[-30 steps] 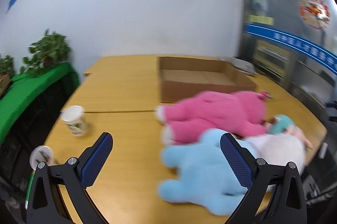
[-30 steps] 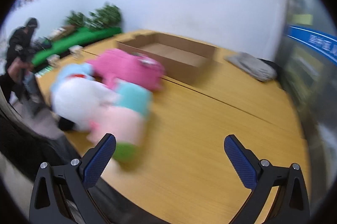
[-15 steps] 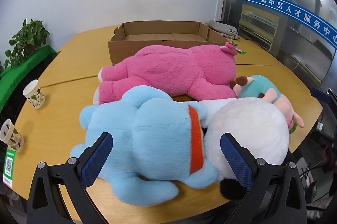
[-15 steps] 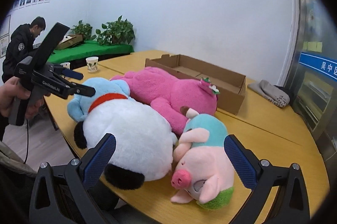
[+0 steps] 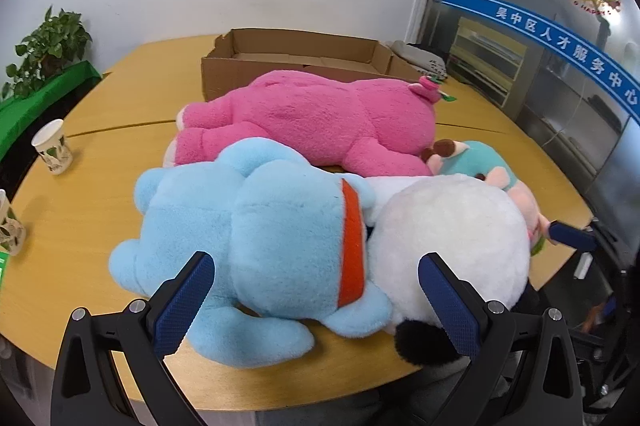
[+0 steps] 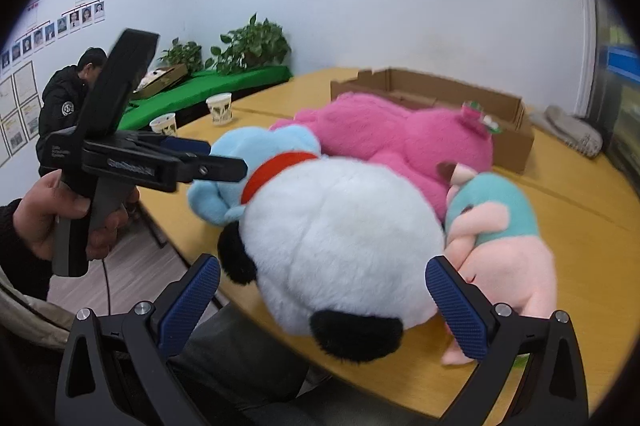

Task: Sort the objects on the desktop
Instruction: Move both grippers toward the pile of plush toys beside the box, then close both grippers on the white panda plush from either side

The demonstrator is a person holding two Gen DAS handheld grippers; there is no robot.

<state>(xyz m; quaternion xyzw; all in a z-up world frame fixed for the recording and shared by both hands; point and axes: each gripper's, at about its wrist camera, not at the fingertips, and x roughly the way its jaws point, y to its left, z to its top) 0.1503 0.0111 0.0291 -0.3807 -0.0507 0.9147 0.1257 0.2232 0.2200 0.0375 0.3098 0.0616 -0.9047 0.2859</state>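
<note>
Plush toys on a wooden table [image 5: 100, 105], white-walled room with a cardboard box [image 5: 296, 59] at the back.

My left claw [image 5: 312, 300] and right claw [image 6: 322, 300] both gape empty just before the blue-bodied, white-headed plush [image 5: 260, 238]; the pink plush [image 5: 312, 117] lies behind it, the pig plush [image 6: 504, 238] beside. Only the right view shows my left hand [image 6: 52, 209] and a bystander [image 6: 64, 97]; paper cups [image 5: 52, 145] stand left.

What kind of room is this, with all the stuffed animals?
Probably an office or service centre: a long wooden table, notices and photo charts on the wall, and potted plants on a green ledge.
</note>
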